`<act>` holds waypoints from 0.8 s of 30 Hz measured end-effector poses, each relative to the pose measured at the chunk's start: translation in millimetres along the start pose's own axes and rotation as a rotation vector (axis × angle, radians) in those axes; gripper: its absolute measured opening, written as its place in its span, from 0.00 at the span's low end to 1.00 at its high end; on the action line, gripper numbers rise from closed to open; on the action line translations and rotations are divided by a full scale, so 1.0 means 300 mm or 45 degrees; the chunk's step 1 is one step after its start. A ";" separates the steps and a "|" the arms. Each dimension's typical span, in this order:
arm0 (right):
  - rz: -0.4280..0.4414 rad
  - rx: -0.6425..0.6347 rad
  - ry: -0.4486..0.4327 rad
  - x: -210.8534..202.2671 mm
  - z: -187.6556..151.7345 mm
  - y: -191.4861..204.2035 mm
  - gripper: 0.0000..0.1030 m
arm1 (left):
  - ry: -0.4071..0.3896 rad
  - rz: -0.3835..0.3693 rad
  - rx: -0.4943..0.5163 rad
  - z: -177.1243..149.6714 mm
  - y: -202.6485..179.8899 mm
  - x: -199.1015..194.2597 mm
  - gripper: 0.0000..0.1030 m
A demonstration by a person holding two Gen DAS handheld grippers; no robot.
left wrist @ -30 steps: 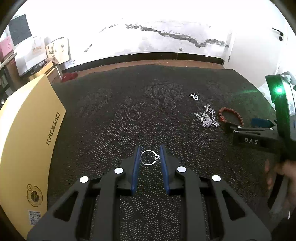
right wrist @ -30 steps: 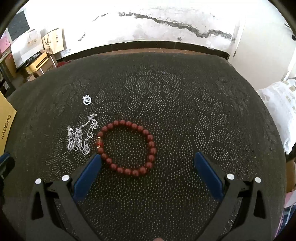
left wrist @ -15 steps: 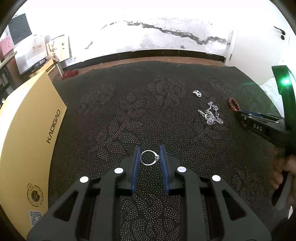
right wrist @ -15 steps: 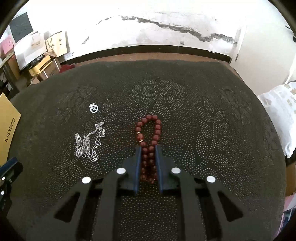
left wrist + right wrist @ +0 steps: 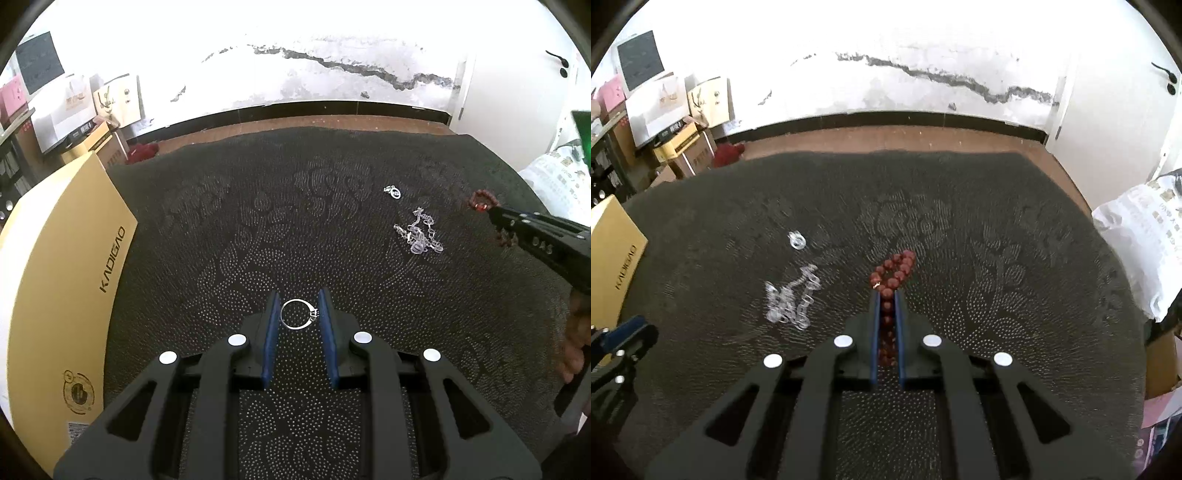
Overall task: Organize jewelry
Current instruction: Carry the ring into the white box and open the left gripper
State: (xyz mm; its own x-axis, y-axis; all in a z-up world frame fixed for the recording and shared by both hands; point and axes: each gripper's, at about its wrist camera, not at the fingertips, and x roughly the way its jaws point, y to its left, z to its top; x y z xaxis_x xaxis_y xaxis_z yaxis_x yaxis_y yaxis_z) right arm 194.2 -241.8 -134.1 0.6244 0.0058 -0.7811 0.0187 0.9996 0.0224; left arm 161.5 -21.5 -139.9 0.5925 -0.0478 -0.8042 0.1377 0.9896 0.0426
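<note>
A thin silver ring [image 5: 313, 314] with a small setting sits between the blue pads of my left gripper [image 5: 297, 300], which is shut on it just above the dark patterned cloth [image 5: 258, 221]. My right gripper [image 5: 886, 295] is shut on a red bead bracelet [image 5: 895, 269]. The bracelet is squeezed into a narrow loop that sticks out past the fingertips, raised off the cloth. In the left wrist view the right gripper [image 5: 496, 216] comes in from the right edge with the red bead bracelet [image 5: 480, 203] at its tip. A person's hand holds it.
A tangled silver chain [image 5: 790, 299] and a small silver pendant [image 5: 797, 240] lie on the cloth left of the bracelet. A yellow cardboard box [image 5: 55, 277] lies along the left side. A white bag [image 5: 1137, 240] is at the right. Boxes stand by the far wall.
The right gripper went from wide open around the round bracelet to shut on it, pressing it into a narrow loop and lifting it. The left gripper still holds the ring in place.
</note>
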 end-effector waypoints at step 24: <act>0.239 -0.218 -0.148 -0.555 0.102 0.531 0.08 | -0.151 0.143 -0.097 0.065 0.349 -0.499 0.21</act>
State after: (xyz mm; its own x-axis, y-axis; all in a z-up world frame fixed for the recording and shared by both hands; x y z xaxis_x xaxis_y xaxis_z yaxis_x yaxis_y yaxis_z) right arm 117.0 -84.4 18.6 0.6898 0.1982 -0.6964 -0.2319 0.9716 0.0468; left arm 102.8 86.7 -3.6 0.6905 0.0523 -0.7214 0.0073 0.9968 0.0793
